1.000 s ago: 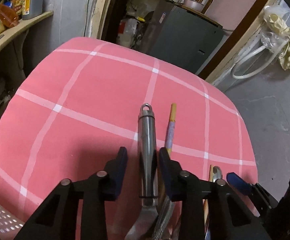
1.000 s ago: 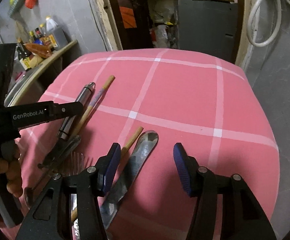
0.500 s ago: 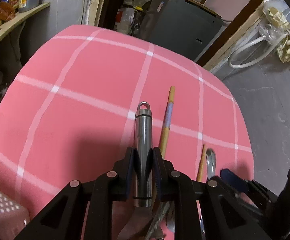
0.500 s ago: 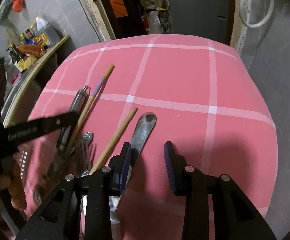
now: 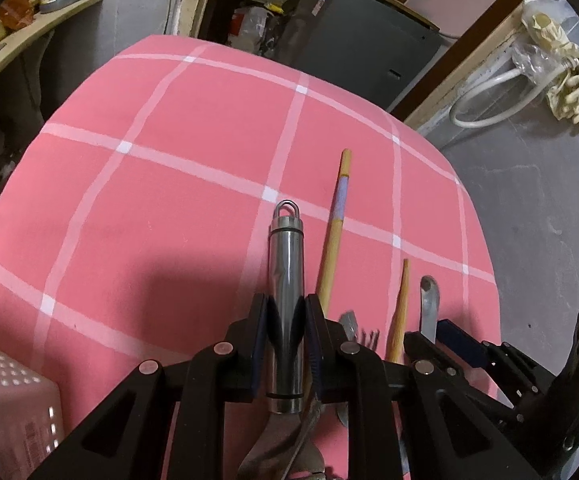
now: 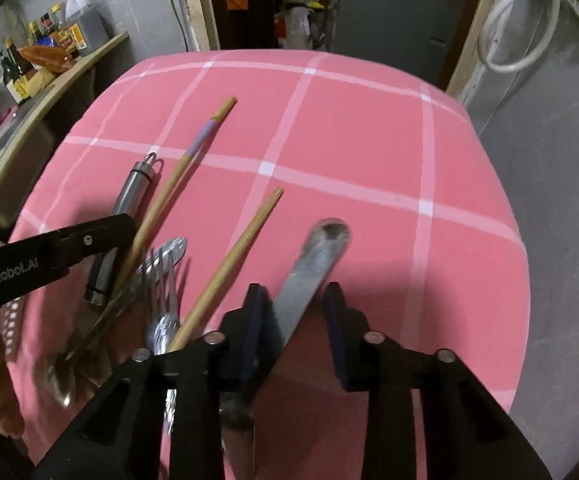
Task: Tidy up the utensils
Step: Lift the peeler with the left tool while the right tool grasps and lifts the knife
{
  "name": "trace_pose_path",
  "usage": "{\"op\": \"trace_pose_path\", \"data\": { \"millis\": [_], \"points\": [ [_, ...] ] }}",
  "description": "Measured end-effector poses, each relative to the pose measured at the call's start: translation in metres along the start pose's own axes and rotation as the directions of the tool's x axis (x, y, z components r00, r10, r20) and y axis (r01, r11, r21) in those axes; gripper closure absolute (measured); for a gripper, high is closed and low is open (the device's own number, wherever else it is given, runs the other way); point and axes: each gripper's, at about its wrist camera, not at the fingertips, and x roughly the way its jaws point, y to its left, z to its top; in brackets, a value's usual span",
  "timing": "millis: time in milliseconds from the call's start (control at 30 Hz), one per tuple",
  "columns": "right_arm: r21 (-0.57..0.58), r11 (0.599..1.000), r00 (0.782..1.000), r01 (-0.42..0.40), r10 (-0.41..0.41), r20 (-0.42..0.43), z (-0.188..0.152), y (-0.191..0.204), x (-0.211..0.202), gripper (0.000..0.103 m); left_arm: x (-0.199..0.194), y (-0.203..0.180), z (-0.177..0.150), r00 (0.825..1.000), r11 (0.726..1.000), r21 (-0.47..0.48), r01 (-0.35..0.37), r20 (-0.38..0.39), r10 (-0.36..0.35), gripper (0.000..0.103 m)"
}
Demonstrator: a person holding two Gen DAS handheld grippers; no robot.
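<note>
Cylindrical handle (image 5: 286, 272) glossy steel; chopstick (image 6: 229, 264) matt wood; tablecloth (image 5: 193, 184) cloth, probably smooth.

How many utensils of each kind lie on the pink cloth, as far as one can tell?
Chopsticks: 2, the banded chopstick and the plain chopstick
Tube-handled tool: 1
Flat-handled tool: 1
Fork: 1
Total: 5 that are clear. The tangle of steel pieces beside the fork holds more, but their number cannot be told.

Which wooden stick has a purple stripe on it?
The longer wooden stick, lying right beside the round steel handle. It has a purple band near its far end. The shorter stick next to the flat metal handle is plain.
</note>
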Motion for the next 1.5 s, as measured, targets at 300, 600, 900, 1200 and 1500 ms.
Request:
{"op": "trace_pose_path", "data": {
  "millis": [300,600,900,1200,1500],
  "points": [
    [0.217,0.944,0.967,-0.247,0.256,-0.013,-0.017,-0.053,-0.011,0.102,-0.02,-0.005,-0.022,0.999,0.999,0.032,0.044,-0.026,-0.043,0.085],
    [0.231,0.902,0.927,-0.364,0.376,-0.006,-0.004,-0.069,-0.007,0.102,-0.022,0.005,-0.024,0.995,0.996,0.005,0.085,-0.055,-0.085,0.085],
    [0.193,0.846,0.841,-0.497,0.413,0.35,-0.041,-0.07,-0.096,0.102,-0.086,-0.005,-0.031,0.985,0.985,0.082,0.153,0.065,-0.159,0.086],
    [0.124,0.82,0.724,-0.559,0.409,0.556,-0.037,-0.04,-0.162,0.102,-0.166,-0.013,-0.034,0.964,0.97,0.204,0.135,0.197,-0.176,0.086],
    [0.04,0.82,0.626,-0.571,0.403,0.668,-0.024,0.016,-0.213,0.102,-0.245,0.002,-0.019,0.943,0.953,0.286,0.102,0.278,-0.185,0.086]
  ]
}}
